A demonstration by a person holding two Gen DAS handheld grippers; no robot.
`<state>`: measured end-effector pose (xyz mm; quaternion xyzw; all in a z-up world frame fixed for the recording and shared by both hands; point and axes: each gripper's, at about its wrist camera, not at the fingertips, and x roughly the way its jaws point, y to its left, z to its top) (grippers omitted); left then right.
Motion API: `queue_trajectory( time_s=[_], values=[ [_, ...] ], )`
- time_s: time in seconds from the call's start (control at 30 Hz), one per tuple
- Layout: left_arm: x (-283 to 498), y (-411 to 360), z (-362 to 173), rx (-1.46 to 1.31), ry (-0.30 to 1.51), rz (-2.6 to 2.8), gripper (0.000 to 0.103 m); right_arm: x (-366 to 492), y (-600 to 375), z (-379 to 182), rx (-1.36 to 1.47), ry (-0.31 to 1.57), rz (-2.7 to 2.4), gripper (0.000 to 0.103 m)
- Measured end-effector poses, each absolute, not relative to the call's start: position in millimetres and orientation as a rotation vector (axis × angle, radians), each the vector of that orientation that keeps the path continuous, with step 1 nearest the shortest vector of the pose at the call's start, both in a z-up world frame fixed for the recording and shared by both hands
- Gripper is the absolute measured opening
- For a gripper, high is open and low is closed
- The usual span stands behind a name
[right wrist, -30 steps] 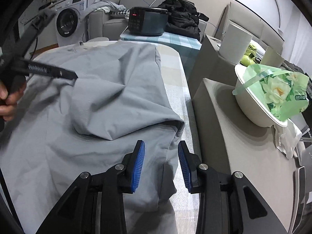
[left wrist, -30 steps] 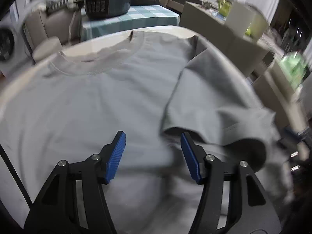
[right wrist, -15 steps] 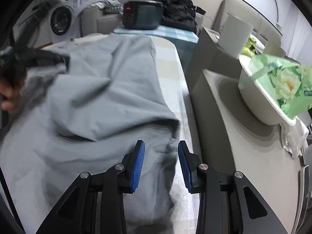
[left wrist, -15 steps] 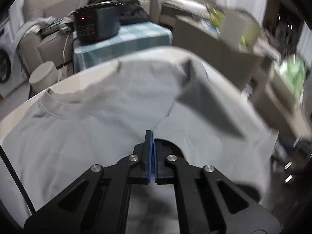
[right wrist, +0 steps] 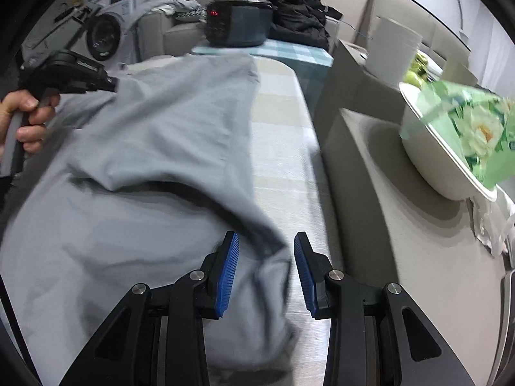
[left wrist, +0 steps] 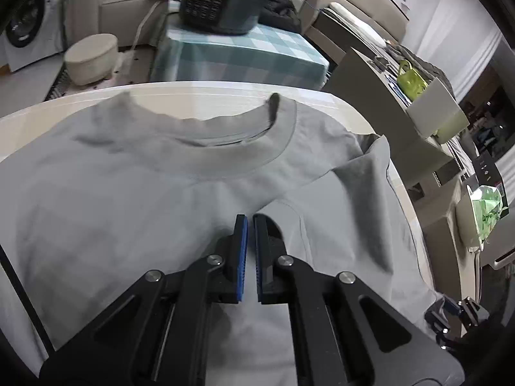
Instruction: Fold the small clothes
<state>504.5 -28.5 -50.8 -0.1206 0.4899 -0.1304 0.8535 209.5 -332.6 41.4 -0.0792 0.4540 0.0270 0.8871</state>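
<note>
Now left gripper [left wrist: 250,225] pinches the shirt [left wrist: 128,193] sleeve; right gripper [right wrist: 266,247] spread above its hem.

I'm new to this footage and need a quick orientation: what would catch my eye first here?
A grey T-shirt spread over the table fills both views, its right sleeve folded in over the chest. The left gripper is shut at that sleeve's edge, while the right gripper hangs open over the shirt's bunched side. Behind, a black cooker with a red display sits on a checked cloth.
</note>
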Motion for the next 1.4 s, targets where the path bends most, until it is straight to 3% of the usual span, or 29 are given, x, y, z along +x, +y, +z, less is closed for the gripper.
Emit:
queue_trajectory(
  time_s=[0.3, 0.33, 0.4, 0.43, 0.53, 0.67, 0.87, 0.93, 0.97, 1.0, 1.17, 1.23, 1.27, 1.3, 1.4],
  values=[
    [441.5, -48.1, -24.2, -0.310, 0.962, -0.379, 0.001, 233.2, -304.4, 73.8, 0.010, 0.837, 0.133, 0.036],
    [440.1, -58.3, -24.5, -0.310, 0.960, -0.415, 0.005, 238.2, -301.0, 75.9, 0.033, 0.825, 0.158, 0.036],
    [442.8, -81.8, -31.3, -0.288, 0.987, -0.463, 0.026, 254.7, -292.4, 69.2, 0.087, 0.859, 0.237, 0.036],
    [443.9, -91.8, -35.0, -0.260, 0.999, -0.476, 0.028, 263.3, -289.8, 61.2, 0.105, 0.887, 0.258, 0.036],
    [453.7, -112.1, -58.8, -0.091, 1.060, -0.415, 0.026, 277.2, -285.7, 28.1, 0.033, 1.012, 0.205, 0.035],
    [453.7, -79.5, -55.3, -0.010, 0.998, -0.204, 0.025, 246.7, -301.2, 26.7, -0.134, 0.976, 0.133, 0.033],
    [428.8, -44.6, -36.0, -0.206, 0.991, -0.206, 0.025, 233.4, -323.2, 37.5, -0.045, 0.965, 0.112, 0.033],
    [415.3, -56.9, -32.3, -0.249, 0.995, -0.286, 0.034, 234.7, -316.5, 43.0, -0.024, 0.927, 0.122, 0.033],
    [416.0, -63.3, -33.3, -0.259, 1.007, -0.308, 0.043, 237.5, -312.4, 43.8, -0.014, 0.918, 0.137, 0.034],
    [416.1, -68.6, -35.1, -0.246, 1.020, -0.309, 0.044, 242.9, -306.9, 42.4, -0.013, 0.927, 0.148, 0.034],
    [454.9, -95.6, -49.8, -0.118, 1.027, -0.129, 0.044, 249.4, -291.7, 27.2, -0.067, 0.961, 0.147, 0.035],
    [463.4, -95.9, -49.0, -0.103, 0.983, -0.101, 0.027, 246.6, -291.9, 26.4, -0.097, 0.968, 0.136, 0.035],
    [466.5, -96.2, -49.6, -0.096, 0.991, -0.104, 0.007, 245.2, -293.0, 26.3, -0.098, 0.968, 0.136, 0.035],
    [468.5, -94.1, -49.9, -0.115, 0.990, -0.129, 0.003, 243.1, -294.3, 26.3, -0.096, 0.971, 0.139, 0.035],
    [467.6, -83.0, -42.9, -0.173, 0.946, -0.156, 0.002, 241.1, -299.0, 26.3, -0.090, 0.965, 0.151, 0.035]
  ],
)
